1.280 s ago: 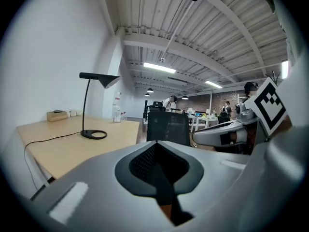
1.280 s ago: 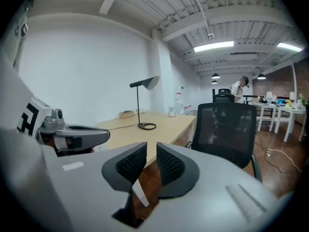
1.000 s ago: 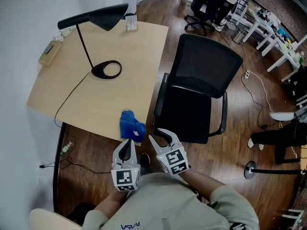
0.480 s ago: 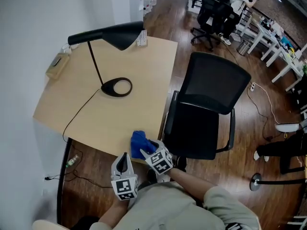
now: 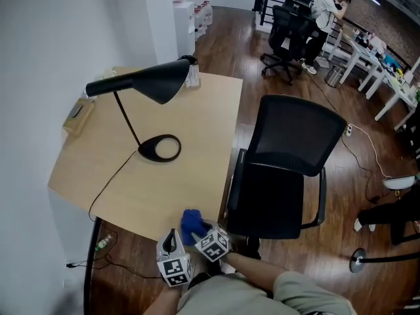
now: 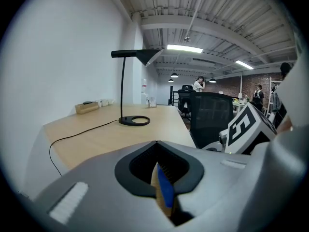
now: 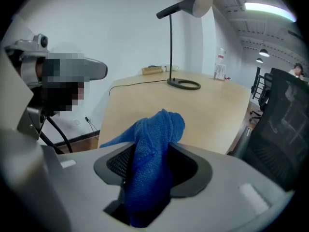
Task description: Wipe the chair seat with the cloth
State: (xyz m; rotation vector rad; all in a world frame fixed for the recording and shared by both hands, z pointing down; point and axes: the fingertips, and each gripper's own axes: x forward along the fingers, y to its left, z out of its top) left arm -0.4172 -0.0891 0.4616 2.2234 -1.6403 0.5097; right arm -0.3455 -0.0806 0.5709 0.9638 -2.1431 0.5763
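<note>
Blue cloth [image 7: 153, 149] is lying on desk [image 5: 164, 90] between wide, just-closing jaws of right gripper [image 5: 201, 232]; left gripper [image 5: 172, 236] jaws together; seat [image 5: 269, 199] still awaiting wiping.

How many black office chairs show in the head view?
2. One black chair stands right beside the desk; a second chair is far back, at the top of the view. More may be hidden in that dark cluster.
</note>
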